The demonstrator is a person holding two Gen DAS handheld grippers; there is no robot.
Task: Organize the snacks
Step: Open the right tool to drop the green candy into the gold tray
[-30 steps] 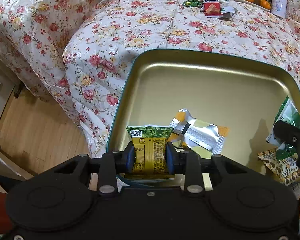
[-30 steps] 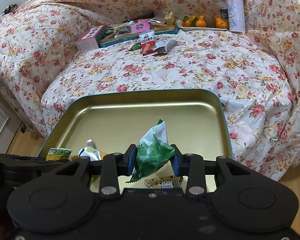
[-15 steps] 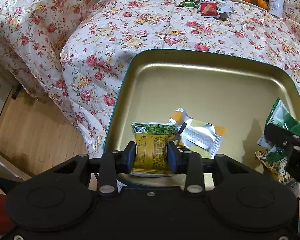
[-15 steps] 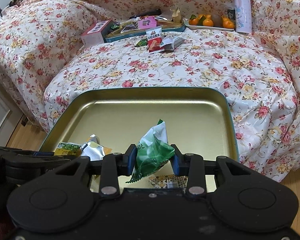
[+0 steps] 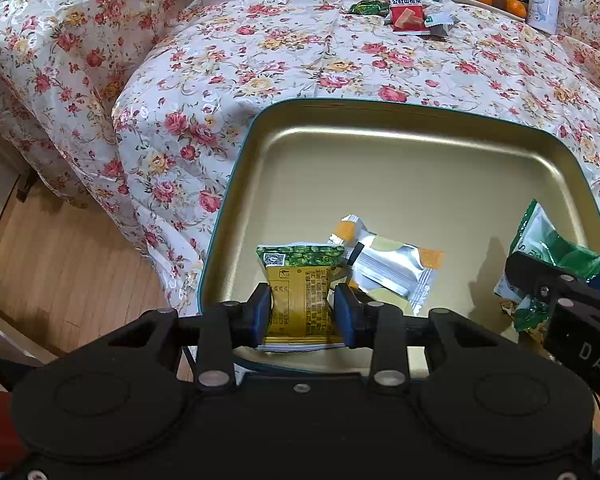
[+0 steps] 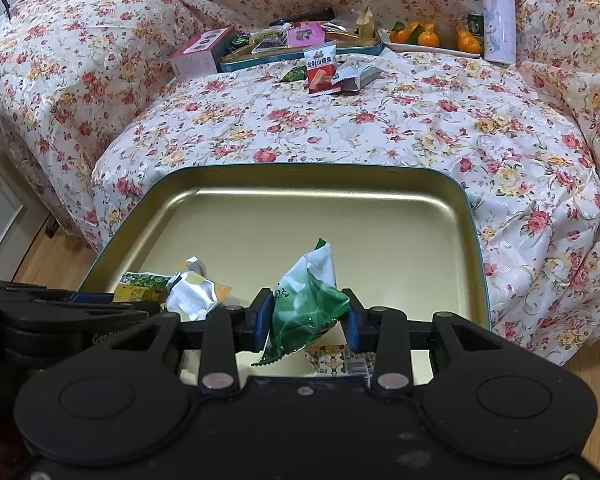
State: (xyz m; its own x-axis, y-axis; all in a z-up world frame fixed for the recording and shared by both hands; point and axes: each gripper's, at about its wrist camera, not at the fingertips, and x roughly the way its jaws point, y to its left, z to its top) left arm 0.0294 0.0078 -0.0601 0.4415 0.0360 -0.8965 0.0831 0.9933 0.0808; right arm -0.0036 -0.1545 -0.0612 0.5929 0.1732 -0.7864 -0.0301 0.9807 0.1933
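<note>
A gold tin tray (image 5: 400, 152) (image 6: 300, 192) with a teal rim lies on the floral cloth. My left gripper (image 5: 302, 308) is shut on a yellow-green snack packet (image 5: 298, 280) over the tray's near left corner. My right gripper (image 6: 305, 320) is shut on a green-white snack bag (image 6: 306, 288) over the tray's near right part; it also shows in the left wrist view (image 5: 548, 248). A silver-orange packet (image 5: 388, 264) (image 6: 196, 292) lies in the tray between them. A patterned packet (image 6: 336, 356) lies under the right gripper.
At the far end of the cloth lie a red snack packet (image 6: 320, 68), small wrappers, a second tin (image 6: 300, 50) full of snacks, a pink box (image 6: 200, 52), a plate of oranges (image 6: 428, 38) and a white bottle (image 6: 498, 12). Wood floor (image 5: 60, 260) lies to the left.
Both grippers have drawn back and up a little with their packets still held. The tray sits lower in both views and more of the far cloth shows.
</note>
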